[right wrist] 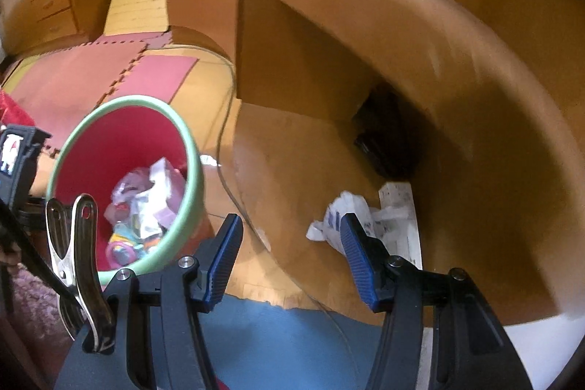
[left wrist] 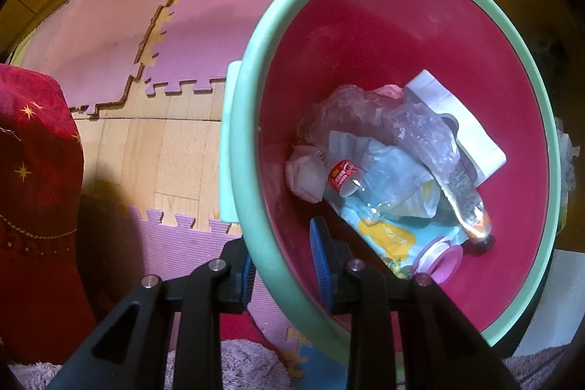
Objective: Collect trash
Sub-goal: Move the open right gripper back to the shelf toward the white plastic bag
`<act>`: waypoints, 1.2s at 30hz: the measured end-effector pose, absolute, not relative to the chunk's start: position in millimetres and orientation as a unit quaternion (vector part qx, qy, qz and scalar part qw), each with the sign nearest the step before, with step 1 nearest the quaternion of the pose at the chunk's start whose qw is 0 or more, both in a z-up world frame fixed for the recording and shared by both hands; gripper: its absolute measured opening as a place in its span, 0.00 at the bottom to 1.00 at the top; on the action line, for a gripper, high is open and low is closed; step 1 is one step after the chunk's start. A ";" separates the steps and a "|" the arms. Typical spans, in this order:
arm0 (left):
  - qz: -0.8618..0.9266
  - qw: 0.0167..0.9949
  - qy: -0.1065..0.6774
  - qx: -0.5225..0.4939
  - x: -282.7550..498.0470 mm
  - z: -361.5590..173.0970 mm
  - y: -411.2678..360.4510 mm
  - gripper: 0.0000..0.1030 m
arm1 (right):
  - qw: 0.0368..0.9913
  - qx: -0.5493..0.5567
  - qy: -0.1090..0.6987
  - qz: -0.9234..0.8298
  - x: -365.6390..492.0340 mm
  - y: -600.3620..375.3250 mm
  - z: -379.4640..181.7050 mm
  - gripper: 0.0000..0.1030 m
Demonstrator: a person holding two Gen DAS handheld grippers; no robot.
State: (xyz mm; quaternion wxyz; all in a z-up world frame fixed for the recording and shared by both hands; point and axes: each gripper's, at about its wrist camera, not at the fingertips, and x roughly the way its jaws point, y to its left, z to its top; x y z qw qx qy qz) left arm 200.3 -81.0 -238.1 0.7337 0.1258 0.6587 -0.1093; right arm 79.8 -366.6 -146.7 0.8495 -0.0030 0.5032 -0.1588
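My left gripper (left wrist: 285,265) pinches the bin (left wrist: 256,119) rim; my right gripper (right wrist: 292,243), half open and empty, frames crumpled paper (right wrist: 351,207) beside the desk (right wrist: 438,61).

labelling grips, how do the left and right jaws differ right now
The left gripper has its jaws clamped on the bin rim; the right gripper has them apart and empty. The left holds trash already collected; the right faces crumpled paper on the floor. Both have ribbed blue pads.

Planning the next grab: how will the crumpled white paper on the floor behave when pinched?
The crumpled white paper looks thin and creased, so it will probably squash flat between the pads. It seems very light. Loose folds may flop or tear rather than hold shape.
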 end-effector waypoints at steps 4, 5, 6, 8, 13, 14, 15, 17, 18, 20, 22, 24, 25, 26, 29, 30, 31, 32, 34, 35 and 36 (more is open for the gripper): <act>-0.109 0.734 0.658 0.129 199.8 -238.1 -81.9 0.28 | 0.845 0.010 0.505 -0.176 64.6 -382.9 -168.9 0.55; -0.109 0.734 0.658 0.130 199.9 -238.2 -82.1 0.28 | 0.845 0.007 0.504 -0.179 61.5 -385.1 -173.0 0.55; -0.108 0.734 0.658 0.131 200.0 -238.1 -82.2 0.28 | 0.845 0.000 0.502 -0.183 58.5 -387.0 -176.9 0.55; -0.108 0.734 0.657 0.131 200.0 -237.8 -82.7 0.28 | 0.845 -0.012 0.499 -0.189 52.4 -391.5 -182.5 0.55; -0.114 0.737 0.652 0.136 199.0 -235.9 -85.8 0.28 | 0.851 -0.022 0.484 -0.203 42.7 -400.3 -191.5 0.55; -0.115 0.737 0.651 0.138 198.8 -235.7 -86.3 0.28 | 0.851 -0.022 0.482 -0.207 41.9 -402.0 -194.0 0.55; -0.116 0.738 0.650 0.140 198.6 -235.7 -86.6 0.28 | 0.852 -0.021 0.480 -0.210 40.0 -404.5 -196.2 0.55; -0.116 0.738 0.650 0.141 198.8 -236.6 -85.7 0.28 | 0.851 -0.019 0.478 -0.216 37.3 -409.7 -202.1 0.55; -0.115 0.738 0.650 0.141 199.2 -237.2 -85.3 0.28 | 0.851 -0.019 0.478 -0.217 35.8 -412.3 -204.4 0.56; -0.112 0.737 0.651 0.143 199.8 -238.7 -84.6 0.28 | 0.849 -0.021 0.480 -0.220 34.5 -416.7 -211.5 0.56; -0.110 0.737 0.651 0.146 199.9 -239.7 -84.7 0.28 | 0.845 -0.021 0.484 -0.224 34.5 -422.2 -220.4 0.56; -0.108 0.736 0.651 0.148 199.8 -240.4 -84.7 0.28 | 0.842 -0.023 0.488 -0.229 34.7 -427.9 -227.2 0.56; -0.108 0.736 0.652 0.148 200.0 -240.3 -84.7 0.28 | 0.841 -0.025 0.488 -0.233 35.3 -431.2 -230.4 0.56; -0.108 0.736 0.652 0.149 199.7 -240.4 -84.8 0.28 | 0.841 -0.024 0.488 -0.234 36.6 -434.3 -232.5 0.57; -0.107 0.736 0.651 0.151 199.4 -240.6 -85.1 0.28 | 0.845 -0.015 0.483 -0.228 39.9 -443.2 -236.4 0.66; -0.107 0.736 0.651 0.152 199.2 -240.5 -85.3 0.28 | 0.847 -0.015 0.482 -0.226 42.2 -445.1 -237.5 0.66; -0.108 0.736 0.651 0.152 199.1 -240.4 -85.5 0.28 | 0.848 -0.015 0.481 -0.222 45.1 -446.8 -238.9 0.67; -0.108 0.736 0.651 0.152 198.8 -240.1 -85.7 0.28 | 0.849 -0.017 0.481 -0.218 49.1 -448.1 -240.5 0.68; -0.109 0.736 0.651 0.152 198.4 -239.9 -85.6 0.28 | 0.849 -0.023 0.483 -0.212 56.3 -449.3 -244.3 0.68; -0.109 0.736 0.650 0.153 198.2 -239.9 -85.7 0.28 | 0.848 -0.029 0.485 -0.210 60.0 -449.6 -246.9 0.68; -0.110 0.736 0.650 0.154 198.1 -240.0 -86.2 0.28 | 0.847 -0.035 0.487 -0.208 64.6 -449.9 -249.8 0.69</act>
